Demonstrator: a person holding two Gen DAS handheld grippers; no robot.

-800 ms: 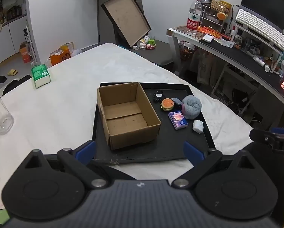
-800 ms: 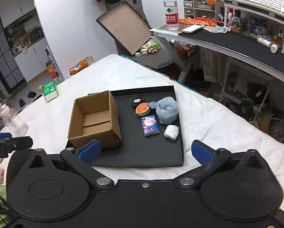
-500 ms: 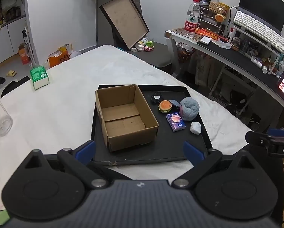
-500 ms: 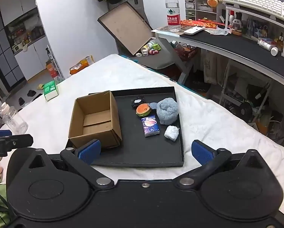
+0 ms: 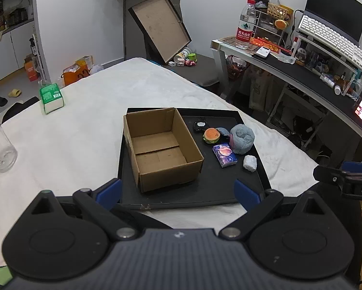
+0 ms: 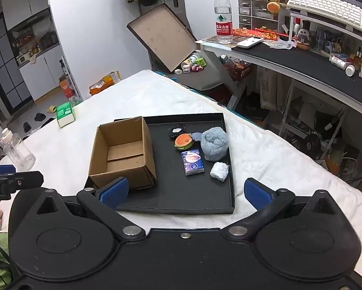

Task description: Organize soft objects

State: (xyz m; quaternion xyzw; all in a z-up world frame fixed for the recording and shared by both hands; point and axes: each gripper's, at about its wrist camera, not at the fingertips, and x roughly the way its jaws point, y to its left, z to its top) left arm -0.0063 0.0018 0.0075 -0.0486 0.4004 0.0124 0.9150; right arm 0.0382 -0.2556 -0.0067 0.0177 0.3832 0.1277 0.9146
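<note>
An empty cardboard box is set on the black tray beside the soft things, the rolled blue towel among them, presumably for easy transfer. Both the left claw and the right claw are held spread apart, short of the tray, with nothing gripped.

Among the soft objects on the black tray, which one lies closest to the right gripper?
The small white crumpled wad. It sits nearest the tray's front edge, ahead of the tissue pack, the blue rolled towel and the burger toy.

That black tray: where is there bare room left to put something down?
Bare patches: the tray's near strip, in front of the box and the white wad, and the box's empty inside. Crowded: the right side, where burger toy, blue plush and packet cluster.
</note>
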